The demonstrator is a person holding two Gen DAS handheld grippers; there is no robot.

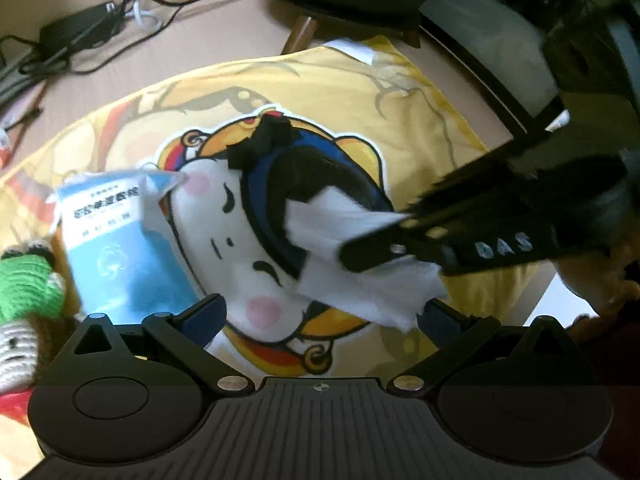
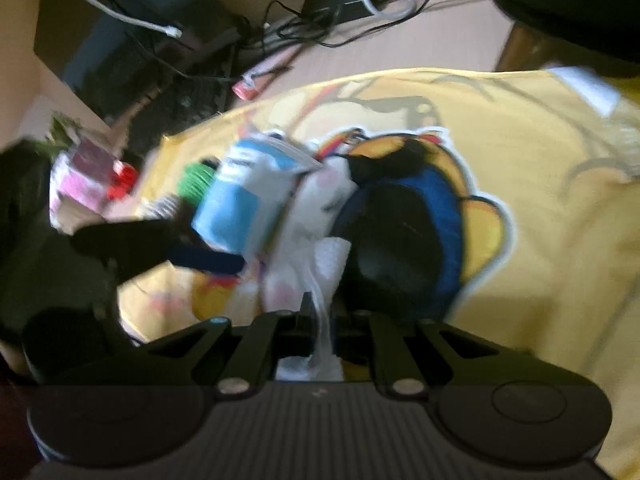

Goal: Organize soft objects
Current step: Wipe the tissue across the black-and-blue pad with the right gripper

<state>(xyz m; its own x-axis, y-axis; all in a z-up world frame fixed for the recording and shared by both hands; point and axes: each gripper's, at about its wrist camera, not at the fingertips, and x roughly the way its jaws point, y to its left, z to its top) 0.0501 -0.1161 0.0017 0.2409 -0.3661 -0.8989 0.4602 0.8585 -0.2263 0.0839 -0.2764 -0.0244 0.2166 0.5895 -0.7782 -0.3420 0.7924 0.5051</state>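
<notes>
A yellow cushion (image 1: 340,92) printed with a cartoon face lies flat on the floor. On it lie a blue tissue pack (image 1: 116,240) and a white tissue sheet (image 1: 360,272). My right gripper (image 1: 348,258) comes in from the right and is shut on the sheet. In the right wrist view the tissue (image 2: 324,320) is pinched between the closed jaws of the right gripper (image 2: 320,312). My left gripper (image 1: 320,316) hovers over the printed face, open, with nothing between its blue pads (image 1: 204,316). A green crochet toy (image 1: 28,280) lies at the cushion's left edge.
Black cables and a power adapter (image 1: 76,32) are strewn over the floor beyond the cushion. A dark stool with wooden legs (image 1: 304,34) stands at the back. A pink-and-white item (image 2: 84,176) and something red (image 2: 124,180) lie left of the cushion.
</notes>
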